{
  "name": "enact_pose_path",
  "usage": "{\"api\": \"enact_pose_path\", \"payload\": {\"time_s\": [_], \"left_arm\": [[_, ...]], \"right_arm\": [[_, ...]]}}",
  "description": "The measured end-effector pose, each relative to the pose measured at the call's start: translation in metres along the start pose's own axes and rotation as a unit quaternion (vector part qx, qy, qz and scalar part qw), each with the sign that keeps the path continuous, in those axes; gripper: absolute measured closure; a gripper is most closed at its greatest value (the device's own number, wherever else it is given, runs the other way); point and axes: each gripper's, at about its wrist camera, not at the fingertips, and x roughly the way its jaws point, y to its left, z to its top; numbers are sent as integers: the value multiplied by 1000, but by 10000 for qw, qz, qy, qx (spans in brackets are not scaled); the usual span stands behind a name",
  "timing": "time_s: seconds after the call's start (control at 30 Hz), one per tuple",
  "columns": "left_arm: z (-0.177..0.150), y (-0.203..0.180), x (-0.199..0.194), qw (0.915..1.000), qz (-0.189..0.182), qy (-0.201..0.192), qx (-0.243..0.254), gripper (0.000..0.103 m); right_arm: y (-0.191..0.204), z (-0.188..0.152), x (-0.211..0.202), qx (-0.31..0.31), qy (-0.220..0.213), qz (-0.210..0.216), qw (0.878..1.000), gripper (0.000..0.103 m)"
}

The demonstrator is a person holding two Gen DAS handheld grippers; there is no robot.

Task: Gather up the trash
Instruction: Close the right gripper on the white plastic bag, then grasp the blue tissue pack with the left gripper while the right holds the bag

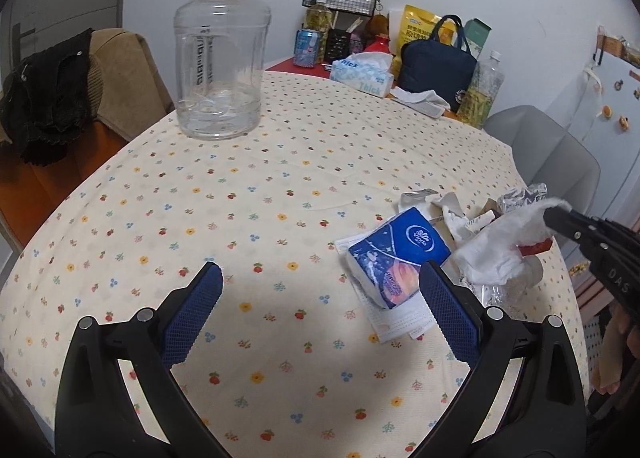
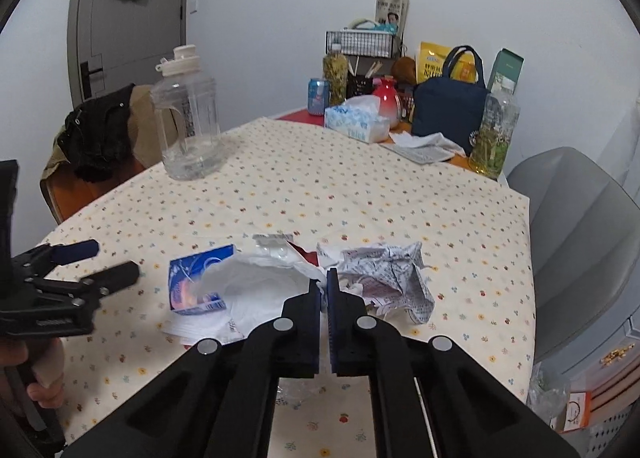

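A pile of trash lies at the near right of the flowered tablecloth (image 1: 280, 178): a blue tissue pack (image 1: 396, 254), a flat white paper (image 1: 394, 322) under it, a crumpled printed paper (image 2: 392, 278) and small wrappers. My right gripper (image 2: 327, 278) is shut on a crumpled white tissue (image 2: 256, 286) and holds it just above the pile; in the left wrist view the gripper (image 1: 550, 214) holds the tissue (image 1: 500, 242) up. My left gripper (image 1: 320, 298) is open and empty, low over the cloth left of the blue pack; it also shows in the right wrist view (image 2: 108, 262).
A big clear water jug (image 1: 222, 58) stands at the far left of the table. At the back are a tissue box (image 1: 362, 74), a navy bag (image 1: 438, 58), bottles, a can and a wire basket. A grey chair (image 2: 580, 238) stands right, a chair with dark clothes (image 1: 48, 98) left.
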Motion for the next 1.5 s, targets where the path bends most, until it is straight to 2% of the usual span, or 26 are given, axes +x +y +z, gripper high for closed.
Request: {"api": "enact_pose_path", "payload": {"time_s": [0.47,0.67,0.87,0.9,0.97,1.03,1.33,1.5], "left_arm": [[8,-50,38,9969,-4,326,711,6],[8,-69,59,9925,134,523,1101,6],[9,-75,75,9894,276,650,1269,6],[9,-74,76,9898,232,666,1241,8],[9,-72,74,9907,142,638,1189,22],[10,-69,71,9919,104,627,1104,29],[15,-64,41,9951,-20,366,921,42],[24,-74,18,9957,-149,178,898,42]], "right_arm": [[-27,10,-70,513,-818,-68,9953,99],[-51,1,-87,815,-917,-170,9923,99],[-78,-18,-99,1187,-899,-350,9882,99],[-82,-22,-99,1245,-883,-365,9876,99],[-92,-31,-100,1398,-841,-421,9857,99],[-101,-41,-102,1600,-817,-471,9826,99],[-130,-73,-109,2153,-732,-545,9723,99],[-144,-85,-123,2332,-848,-670,9664,99]]}}
